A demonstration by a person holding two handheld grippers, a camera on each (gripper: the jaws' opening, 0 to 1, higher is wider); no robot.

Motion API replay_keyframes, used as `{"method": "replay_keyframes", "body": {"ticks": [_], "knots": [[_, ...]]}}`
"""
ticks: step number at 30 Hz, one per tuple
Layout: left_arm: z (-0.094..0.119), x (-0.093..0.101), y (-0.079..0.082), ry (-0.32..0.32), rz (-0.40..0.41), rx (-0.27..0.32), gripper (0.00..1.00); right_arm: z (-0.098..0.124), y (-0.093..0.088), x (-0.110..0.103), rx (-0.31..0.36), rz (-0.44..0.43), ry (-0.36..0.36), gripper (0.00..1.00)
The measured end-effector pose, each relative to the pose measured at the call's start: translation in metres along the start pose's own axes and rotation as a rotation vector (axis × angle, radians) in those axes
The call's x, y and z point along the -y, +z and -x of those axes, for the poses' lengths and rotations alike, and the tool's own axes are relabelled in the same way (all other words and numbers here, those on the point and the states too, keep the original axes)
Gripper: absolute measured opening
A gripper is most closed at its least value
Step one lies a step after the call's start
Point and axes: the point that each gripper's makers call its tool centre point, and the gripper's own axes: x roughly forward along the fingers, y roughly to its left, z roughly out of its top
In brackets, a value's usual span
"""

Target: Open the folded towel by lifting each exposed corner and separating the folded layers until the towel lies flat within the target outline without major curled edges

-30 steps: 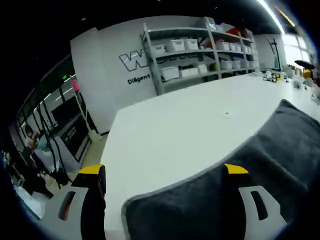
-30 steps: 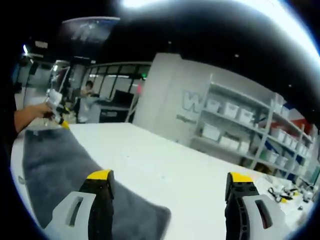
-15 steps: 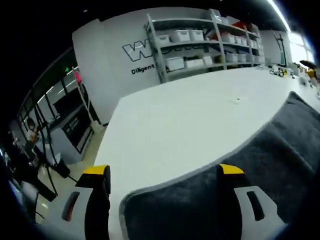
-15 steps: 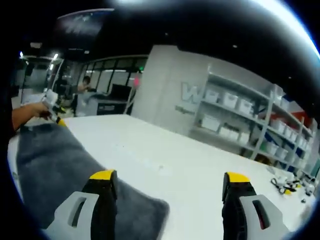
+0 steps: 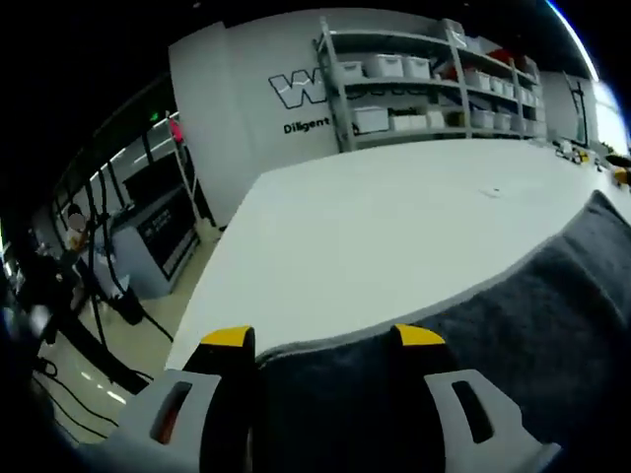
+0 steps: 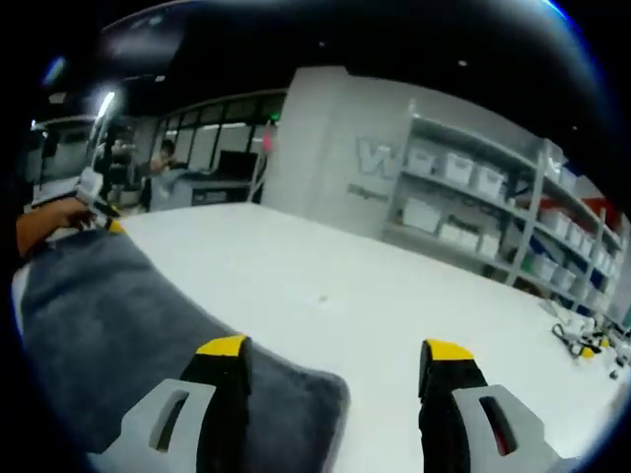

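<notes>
In the left gripper view, the left gripper [image 5: 320,340] has its jaws apart astride a corner of the dark grey terry towel [image 5: 513,325] on the white table [image 5: 394,227]. In the right gripper view, the right gripper [image 6: 335,347] is likewise spread at another corner, with bare tabletop beyond and a hand [image 6: 49,219] at the far end.

Lettering noted on the white wall [image 5: 246,108] behind the shelving unit [image 5: 434,84], left gripper view: a large outlined "W" [image 5: 299,88], the rest of the word cut off by a shelf upright. Beneath it, a smaller dark line reads "Diligent" [image 5: 309,126], its continuation also hidden by the shelving. In the right gripper view the same wall lettering [image 6: 380,158] is too blurred to read. No legible labels on the storage bins [image 5: 385,67].
</notes>
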Motion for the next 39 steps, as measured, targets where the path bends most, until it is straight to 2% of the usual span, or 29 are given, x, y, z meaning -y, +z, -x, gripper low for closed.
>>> {"method": "replay_keyframes", "body": {"ticks": [4,9,12,14,17,18,21,23,24,27,33,36,37,39], "knots": [[0.001,0.002,-0.004,-0.018,0.074,0.006,0.49,-0.01,-0.007,-0.001,-0.013,-0.017,0.01,0.63],[0.014,0.016,-0.005,-0.024,0.128,0.039,0.62,-0.022,-0.026,-0.004,-0.047,-0.067,0.03,0.58],[0.019,0.016,-0.006,0.022,0.086,0.055,0.61,-0.026,-0.034,-0.003,-0.067,-0.084,0.025,0.56],[0.017,0.007,-0.008,0.05,0.078,0.05,0.59,-0.026,-0.037,-0.003,-0.075,-0.091,0.024,0.54],[0.015,0.009,-0.006,0.031,0.077,0.056,0.58,-0.028,-0.043,-0.002,-0.096,-0.086,0.026,0.55],[0.007,-0.001,-0.003,0.021,0.094,0.053,0.58,-0.029,-0.045,-0.002,-0.102,-0.087,0.027,0.55],[0.008,0.004,-0.005,0.007,0.113,0.042,0.57,-0.031,-0.062,-0.001,-0.166,-0.124,0.032,0.54],[0.005,0.002,-0.006,-0.005,0.127,0.031,0.56,-0.032,-0.068,-0.001,-0.174,-0.126,0.038,0.5],[0.0,-0.006,-0.004,-0.006,0.13,0.031,0.56,-0.032,-0.07,-0.002,-0.178,-0.133,0.039,0.49],[-0.001,-0.004,-0.003,-0.018,0.128,0.038,0.54,-0.032,-0.071,0.0,-0.178,-0.148,0.039,0.46],[0.004,0.006,-0.005,-0.035,0.132,0.038,0.48,-0.04,-0.077,0.01,-0.184,-0.173,0.008,0.29],[0.004,0.004,-0.011,-0.014,0.082,0.007,0.41,-0.044,-0.087,0.013,-0.221,-0.155,0.0,0.18],[0.003,0.005,-0.011,-0.016,0.089,0.013,0.4,-0.041,-0.091,0.01,-0.237,-0.142,-0.001,0.13],[0.004,0.005,-0.011,-0.028,0.092,0.012,0.37,-0.037,-0.097,0.011,-0.263,-0.108,0.006,0.1]]}}
